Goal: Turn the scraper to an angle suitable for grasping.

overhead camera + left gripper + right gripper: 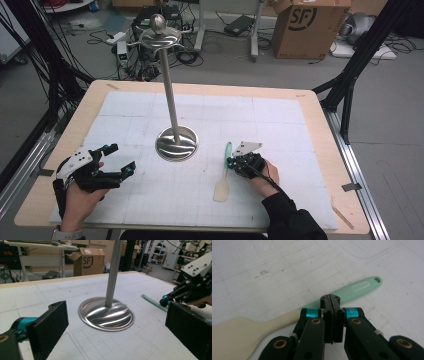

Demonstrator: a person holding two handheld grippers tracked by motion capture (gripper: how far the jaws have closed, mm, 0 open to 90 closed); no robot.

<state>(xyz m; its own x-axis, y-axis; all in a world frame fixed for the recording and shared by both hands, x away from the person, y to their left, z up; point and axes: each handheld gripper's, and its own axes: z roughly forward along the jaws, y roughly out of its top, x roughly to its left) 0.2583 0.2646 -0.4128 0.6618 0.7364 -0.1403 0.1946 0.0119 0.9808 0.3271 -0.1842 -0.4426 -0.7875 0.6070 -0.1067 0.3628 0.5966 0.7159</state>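
My right tool (234, 161) sits pinched together over the spatula (223, 177), gripping nothing. Left tool (119, 159) gapes wide near the stand (176, 143). I judge the spatula's hanging isn't begun.

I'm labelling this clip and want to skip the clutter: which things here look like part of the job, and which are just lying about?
Likely part of the job:
- spatula, lying on the mat by the shut right gripper
- metal stand, with hooks up top
- left gripper, open, over the mat

Just lying about:
- cardboard box on the floor
- cables and power strip behind the table
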